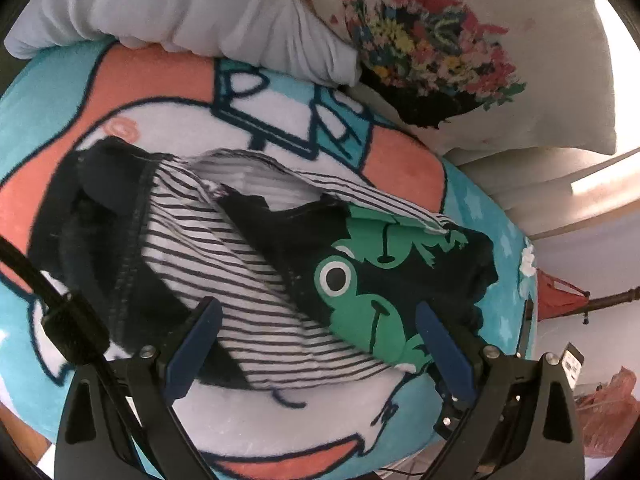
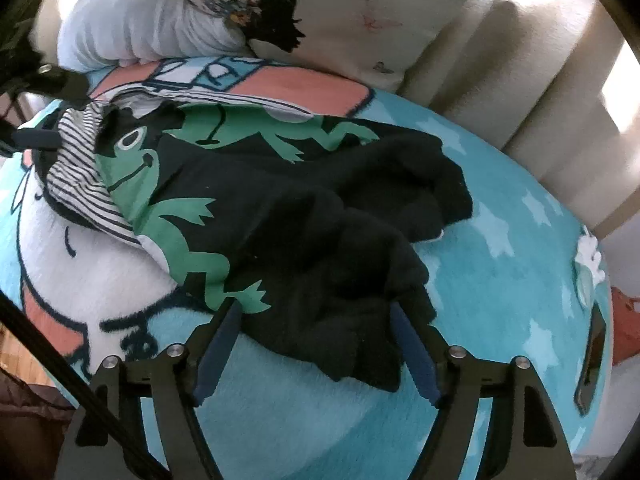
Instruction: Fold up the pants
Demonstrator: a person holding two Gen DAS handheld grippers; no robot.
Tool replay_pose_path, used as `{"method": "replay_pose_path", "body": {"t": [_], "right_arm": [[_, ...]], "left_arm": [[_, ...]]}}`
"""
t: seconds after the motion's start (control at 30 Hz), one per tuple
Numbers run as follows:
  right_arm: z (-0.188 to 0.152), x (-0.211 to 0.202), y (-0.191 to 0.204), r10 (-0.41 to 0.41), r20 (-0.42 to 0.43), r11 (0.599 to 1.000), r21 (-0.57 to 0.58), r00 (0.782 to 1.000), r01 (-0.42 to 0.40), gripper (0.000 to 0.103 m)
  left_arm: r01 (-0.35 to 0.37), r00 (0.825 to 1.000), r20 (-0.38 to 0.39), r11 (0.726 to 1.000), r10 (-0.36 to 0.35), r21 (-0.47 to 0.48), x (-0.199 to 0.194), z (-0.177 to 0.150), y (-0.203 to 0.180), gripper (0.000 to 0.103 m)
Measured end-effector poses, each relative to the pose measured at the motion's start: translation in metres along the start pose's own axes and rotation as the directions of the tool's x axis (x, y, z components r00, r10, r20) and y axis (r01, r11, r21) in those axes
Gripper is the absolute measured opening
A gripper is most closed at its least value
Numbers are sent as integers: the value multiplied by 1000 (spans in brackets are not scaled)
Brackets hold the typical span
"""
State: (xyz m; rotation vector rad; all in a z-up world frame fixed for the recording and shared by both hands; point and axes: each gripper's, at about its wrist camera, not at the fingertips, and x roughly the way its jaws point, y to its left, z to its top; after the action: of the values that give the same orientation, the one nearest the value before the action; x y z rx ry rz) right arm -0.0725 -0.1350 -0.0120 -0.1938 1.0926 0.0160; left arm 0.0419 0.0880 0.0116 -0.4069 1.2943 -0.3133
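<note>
The left hand-held gripper [image 1: 318, 320] is hovering with its fingers spread wide over the striped waist end of the pants [image 1: 280, 264], apparently lining up a grip there. The right hand-held gripper [image 2: 316, 320] is likewise hanging open, straddling the rumpled dark leg ends just beyond its tips. The pants are lying crumpled and unfolded on a bright cartoon blanket [image 2: 500, 280], with pillows [image 1: 192, 12] at the far side.

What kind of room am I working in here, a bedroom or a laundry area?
Most likely a bedroom or similar soft sleeping spot. The pants lie crumpled on a plush cartoon blanket, with a floral pillow and a white pillow propped behind.
</note>
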Motion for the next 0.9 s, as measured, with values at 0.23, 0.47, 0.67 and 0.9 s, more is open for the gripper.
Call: {"method": "replay_pose_path", "body": {"t": [0.23,0.47,0.67,0.9], "right_arm": [[0,3,-9,65,-6,998,9,998,-65,73],[-2,4,-9,107,-5,994,-28,994,-107,36],[14,-15,-24,164,22,986,3,986,-164,8],[47,-32,-41,207,95,978,3,974,-208,21]], "left_arm": [[-10,999,-31,999,9,-36,21,-7,-13,96],[-8,997,-79,993,-2,-122,40,-11,-6,19],[39,999,-18,989,-42,-143,20,-6,-15,18],[18,1000,14,994,-16,-107,28,27,-41,18]]}}
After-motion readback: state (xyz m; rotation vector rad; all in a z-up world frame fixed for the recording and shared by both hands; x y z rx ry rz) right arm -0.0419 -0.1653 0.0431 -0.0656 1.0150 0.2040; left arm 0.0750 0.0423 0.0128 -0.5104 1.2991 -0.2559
